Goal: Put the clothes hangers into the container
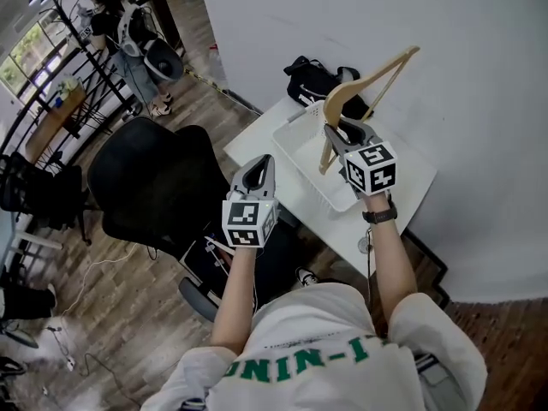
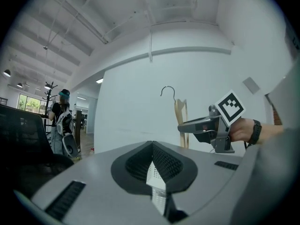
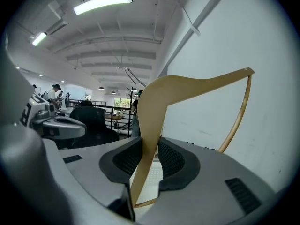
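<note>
A pale wooden clothes hanger stands tilted above the white perforated basket on the white table. My right gripper is shut on one arm of it, over the basket's far side. In the right gripper view the hanger runs up between the dark pads, its bar curving off to the right. My left gripper hovers level at the table's near left corner, shut and empty. Its view shows the closed jaws, with the right gripper and the hanger beyond.
A black office chair stands left of the table. A black bag lies at the table's far end against the white wall. A person stands by metal racks at the far left.
</note>
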Demonstrator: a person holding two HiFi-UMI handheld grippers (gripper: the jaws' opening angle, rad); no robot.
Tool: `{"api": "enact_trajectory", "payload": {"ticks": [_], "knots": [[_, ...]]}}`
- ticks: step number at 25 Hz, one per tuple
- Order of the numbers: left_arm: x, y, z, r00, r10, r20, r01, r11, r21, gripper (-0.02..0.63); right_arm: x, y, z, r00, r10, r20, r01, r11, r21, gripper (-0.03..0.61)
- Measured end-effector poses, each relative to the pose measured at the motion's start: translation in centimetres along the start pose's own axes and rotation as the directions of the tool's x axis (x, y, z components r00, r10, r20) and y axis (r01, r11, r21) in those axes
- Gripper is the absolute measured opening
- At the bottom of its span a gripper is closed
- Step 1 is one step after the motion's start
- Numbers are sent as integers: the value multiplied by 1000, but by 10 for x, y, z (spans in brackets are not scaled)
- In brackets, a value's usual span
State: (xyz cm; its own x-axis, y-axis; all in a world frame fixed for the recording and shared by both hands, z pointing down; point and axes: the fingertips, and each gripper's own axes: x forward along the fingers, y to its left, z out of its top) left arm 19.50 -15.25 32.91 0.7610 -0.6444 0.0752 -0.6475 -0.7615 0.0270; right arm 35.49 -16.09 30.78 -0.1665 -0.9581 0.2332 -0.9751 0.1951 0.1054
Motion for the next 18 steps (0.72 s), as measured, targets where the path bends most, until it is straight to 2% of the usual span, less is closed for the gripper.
{"api": "enact_trajectory", "payload": {"ticks": [5, 10, 18], "knots": [[21, -14, -5, 1000, -20, -15, 20, 1000, -9, 14, 19, -13, -39, 990, 26, -138, -39, 995, -89, 117], [38, -15, -23, 999, -15, -44, 14, 999, -30, 14, 48, -19, -97, 963, 45, -267, -84, 988, -133, 117], [48, -3, -51, 997, 30, -75, -35, 997, -63, 14, 88, -19, -185, 901, 95, -424, -142, 987, -80, 117]]}}
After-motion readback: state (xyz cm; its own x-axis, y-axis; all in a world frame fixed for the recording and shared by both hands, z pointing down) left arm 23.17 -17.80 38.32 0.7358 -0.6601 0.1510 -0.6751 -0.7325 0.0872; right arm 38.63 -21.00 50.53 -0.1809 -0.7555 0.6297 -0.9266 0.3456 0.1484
